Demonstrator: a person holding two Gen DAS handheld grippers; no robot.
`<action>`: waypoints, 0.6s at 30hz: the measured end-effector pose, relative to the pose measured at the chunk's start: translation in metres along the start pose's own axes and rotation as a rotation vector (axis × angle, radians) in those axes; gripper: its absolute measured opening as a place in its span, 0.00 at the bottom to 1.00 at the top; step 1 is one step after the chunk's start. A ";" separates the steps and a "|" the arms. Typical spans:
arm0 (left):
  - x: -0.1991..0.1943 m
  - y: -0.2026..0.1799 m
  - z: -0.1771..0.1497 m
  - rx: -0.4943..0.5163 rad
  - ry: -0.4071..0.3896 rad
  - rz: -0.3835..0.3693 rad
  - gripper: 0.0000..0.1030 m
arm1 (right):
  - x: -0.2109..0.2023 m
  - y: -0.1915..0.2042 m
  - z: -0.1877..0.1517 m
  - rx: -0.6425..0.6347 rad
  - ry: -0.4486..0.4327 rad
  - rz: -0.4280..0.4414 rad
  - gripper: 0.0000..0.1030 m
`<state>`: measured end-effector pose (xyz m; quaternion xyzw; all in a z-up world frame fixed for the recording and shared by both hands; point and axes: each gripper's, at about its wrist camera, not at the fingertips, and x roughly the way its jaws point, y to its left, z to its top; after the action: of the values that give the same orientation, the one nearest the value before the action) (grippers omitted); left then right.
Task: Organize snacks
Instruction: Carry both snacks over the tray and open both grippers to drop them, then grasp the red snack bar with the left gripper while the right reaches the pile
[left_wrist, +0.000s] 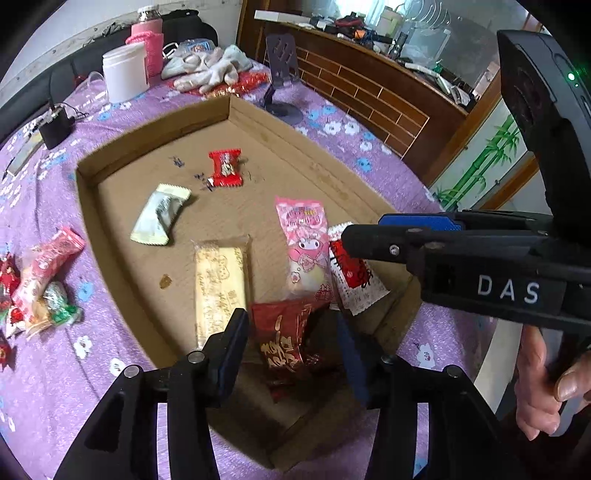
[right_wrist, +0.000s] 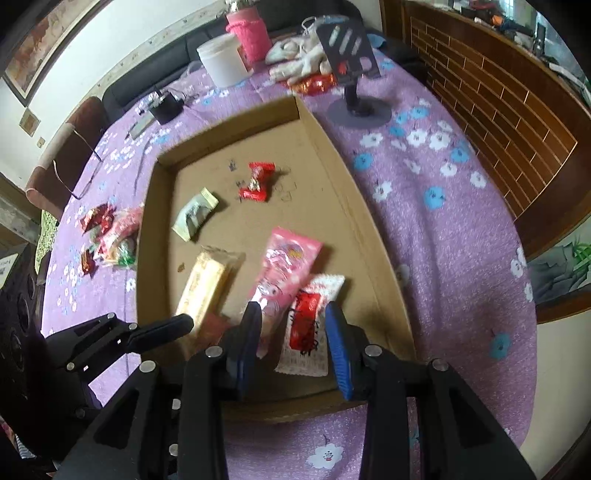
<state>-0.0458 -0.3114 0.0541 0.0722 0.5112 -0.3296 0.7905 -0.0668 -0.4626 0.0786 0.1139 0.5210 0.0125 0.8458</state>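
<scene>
A shallow cardboard tray (left_wrist: 155, 129) lies on the purple flowered cloth. Inside it are a small red candy (left_wrist: 225, 168), a white-green packet (left_wrist: 160, 214), a yellow biscuit bar (left_wrist: 219, 280), a pink cartoon packet (left_wrist: 306, 251), a white-and-red packet (right_wrist: 306, 325) and a dark red gold-lettered packet (left_wrist: 284, 332). My left gripper (left_wrist: 291, 350) straddles the dark red packet, which rests on the tray floor; its pads stand off the wrapper. My right gripper (right_wrist: 295, 339) is open over the white-and-red packet, which lies flat between the fingers.
Several loose snacks (left_wrist: 44, 280) are heaped on the cloth left of the tray. Behind the tray stand a white jar (left_wrist: 125, 70), a pink bottle (left_wrist: 147, 40), pale gloves (left_wrist: 210, 70) and a phone stand (left_wrist: 282, 74). A wooden cabinet (left_wrist: 369, 96) runs along the right.
</scene>
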 end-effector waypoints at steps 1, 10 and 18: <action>-0.002 0.001 0.000 -0.002 -0.006 0.001 0.50 | -0.002 0.001 0.001 0.002 -0.008 0.003 0.38; -0.043 0.040 -0.003 -0.110 -0.090 0.018 0.50 | -0.001 0.032 0.003 -0.028 -0.012 0.033 0.39; -0.071 0.083 -0.026 -0.217 -0.137 0.053 0.50 | 0.007 0.075 0.002 -0.095 0.005 0.058 0.40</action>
<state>-0.0347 -0.2043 0.0846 -0.0231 0.4867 -0.2556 0.8350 -0.0546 -0.3893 0.0888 0.0887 0.5184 0.0620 0.8483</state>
